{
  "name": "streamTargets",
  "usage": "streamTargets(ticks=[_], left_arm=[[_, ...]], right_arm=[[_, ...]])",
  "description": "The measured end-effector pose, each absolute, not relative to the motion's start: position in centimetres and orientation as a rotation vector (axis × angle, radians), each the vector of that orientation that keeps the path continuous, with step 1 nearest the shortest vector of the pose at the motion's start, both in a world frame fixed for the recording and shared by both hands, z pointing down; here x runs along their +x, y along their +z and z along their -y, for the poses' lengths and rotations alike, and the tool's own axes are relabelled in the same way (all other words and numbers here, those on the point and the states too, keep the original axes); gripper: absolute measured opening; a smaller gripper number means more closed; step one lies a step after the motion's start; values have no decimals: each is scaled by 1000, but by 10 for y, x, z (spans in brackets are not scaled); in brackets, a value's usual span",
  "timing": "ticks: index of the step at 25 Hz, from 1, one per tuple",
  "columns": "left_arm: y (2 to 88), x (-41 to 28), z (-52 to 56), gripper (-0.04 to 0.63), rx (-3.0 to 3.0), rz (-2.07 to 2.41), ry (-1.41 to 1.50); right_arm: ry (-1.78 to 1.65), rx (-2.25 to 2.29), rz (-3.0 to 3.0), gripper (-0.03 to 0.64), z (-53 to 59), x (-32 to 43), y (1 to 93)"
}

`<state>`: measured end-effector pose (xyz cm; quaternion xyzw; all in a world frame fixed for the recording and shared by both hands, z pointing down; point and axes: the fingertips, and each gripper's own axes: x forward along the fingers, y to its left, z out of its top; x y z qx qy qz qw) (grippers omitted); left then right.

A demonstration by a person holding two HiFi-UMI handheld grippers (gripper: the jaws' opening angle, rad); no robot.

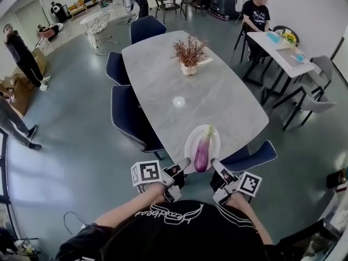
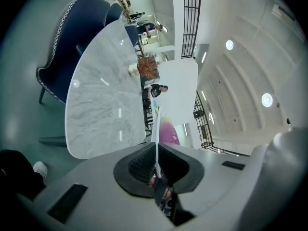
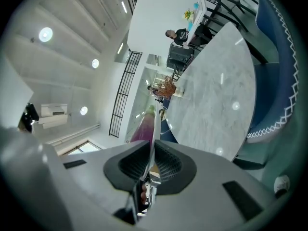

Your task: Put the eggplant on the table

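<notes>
Head view puts the eggplant (image 1: pixel 202 148) on a white plate (image 1: pixel 191 137) at lower centre, over the near end of the marble table (image 1: pixel 206 86). Our left gripper (image 1: pixel 182 165) and right gripper (image 1: pixel 215 165) each pinch the plate's rim, jaws closed on its thin edge in both gripper views. We judge the step is setting it down. Lower both sides together and level so the eggplant cannot roll, and release only once the plate sits fully on the marble.

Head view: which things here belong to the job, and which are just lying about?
Job: eggplant, lying on the plate; left gripper and right gripper, each shut on the plate's rim; marble table.
Lying about: potted dried plant; blue chairs; side table.
</notes>
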<state>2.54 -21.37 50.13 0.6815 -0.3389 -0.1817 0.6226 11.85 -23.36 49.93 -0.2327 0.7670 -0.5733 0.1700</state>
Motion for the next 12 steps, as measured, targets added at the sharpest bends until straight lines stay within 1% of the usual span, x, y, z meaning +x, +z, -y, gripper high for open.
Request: streamTargets(ticks=[12], left_arm=[[520,3,257,18,1539,777,-397]], right_arm=[[-1655,-691,-2159,34,276,95,514]])
